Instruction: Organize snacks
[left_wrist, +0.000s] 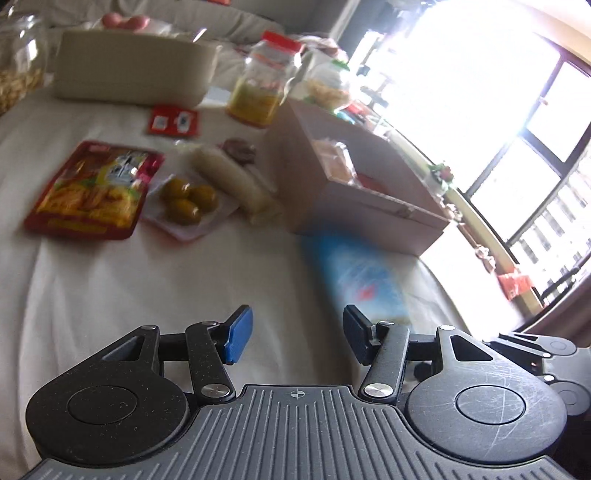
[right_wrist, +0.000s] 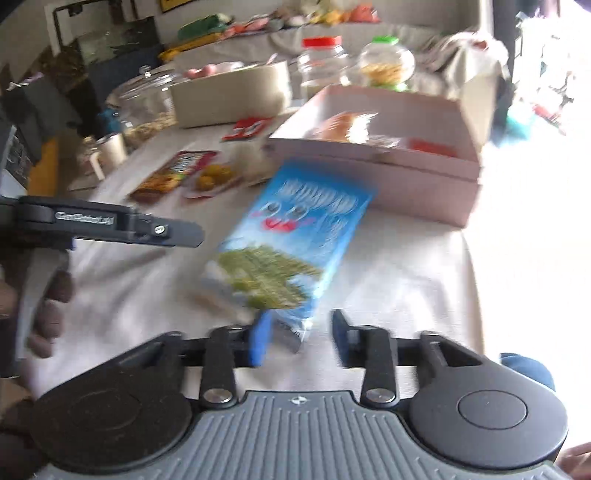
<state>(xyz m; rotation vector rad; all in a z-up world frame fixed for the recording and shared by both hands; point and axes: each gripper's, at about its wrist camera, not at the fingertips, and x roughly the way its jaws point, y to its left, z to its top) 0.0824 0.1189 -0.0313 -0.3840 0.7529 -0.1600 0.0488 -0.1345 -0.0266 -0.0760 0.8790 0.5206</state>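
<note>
A blue snack packet (right_wrist: 295, 236) with a cartoon face lies on the white cloth in front of an open pale cardboard box (right_wrist: 406, 173). The packet's near corner lies between the fingers of my right gripper (right_wrist: 301, 334). The left pad is next to that corner and the right pad stands apart from it, so the jaws are open. In the left wrist view the same packet (left_wrist: 354, 273) lies ahead and to the right of my left gripper (left_wrist: 297, 332), which is wide open and holds nothing. The box (left_wrist: 332, 192) holds a wrapped bread (right_wrist: 343, 127) and a red item.
On the cloth left of the box lie a red snack packet (left_wrist: 92, 192), a pack of yellow-green fruits (left_wrist: 188, 201), a white roll (left_wrist: 232, 181) and a small red packet (left_wrist: 173, 122). Behind them stand a red-lidded jar (left_wrist: 262, 85), a beige container (left_wrist: 129, 70) and a glass jar (left_wrist: 18, 62). A bright window is on the right.
</note>
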